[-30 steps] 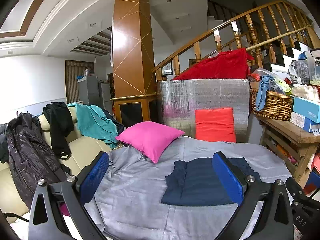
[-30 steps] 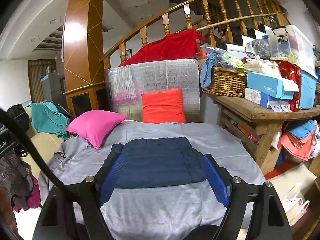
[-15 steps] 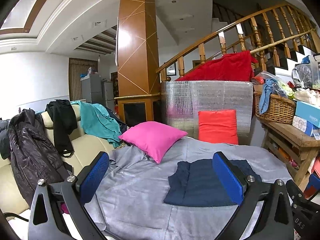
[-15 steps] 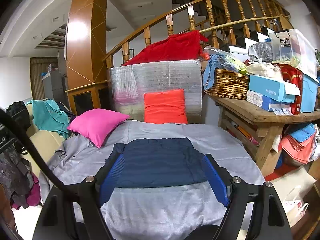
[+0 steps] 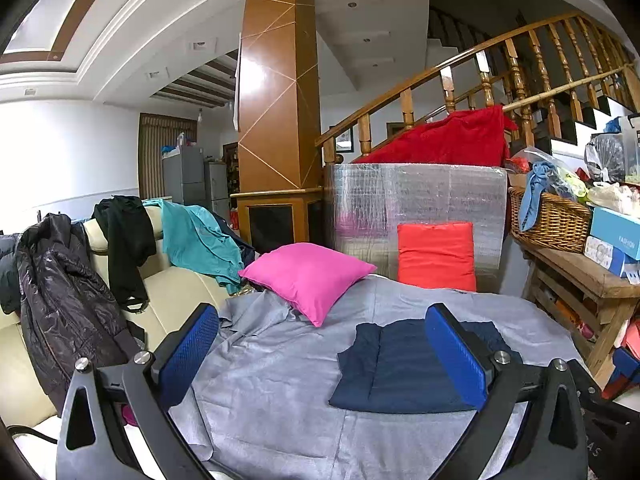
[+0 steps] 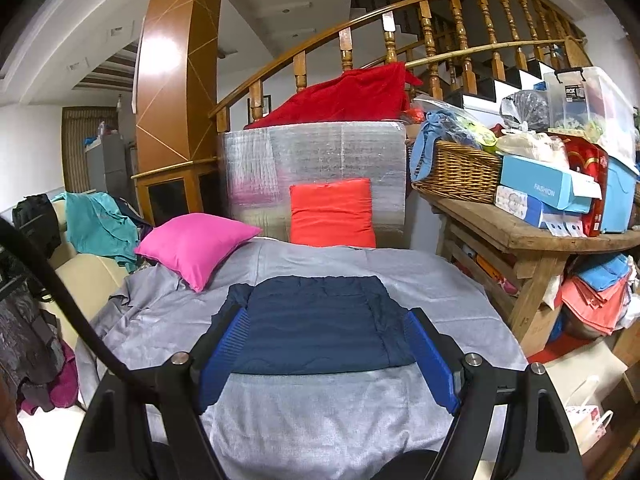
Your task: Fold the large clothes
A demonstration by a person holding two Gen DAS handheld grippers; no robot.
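Change: nothing has shifted; both grippers hover as before.
Garment: navy folded garment [image 6: 316, 320] lies on grey sheet [image 6: 300, 420], near pink pillow [image 6: 196, 242].
Relation: directly ahead of right gripper [image 6: 326, 354], nearer; right of left gripper [image 5: 320, 354].
Jaws: both wide, empty.

navy garment [image 5: 404, 368] right part behind blue pad [image 5: 456, 350], box lettering unreadable

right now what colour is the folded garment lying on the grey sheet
Dark navy blue. The folded garment shows best in the right wrist view, centred on the grey sheet.
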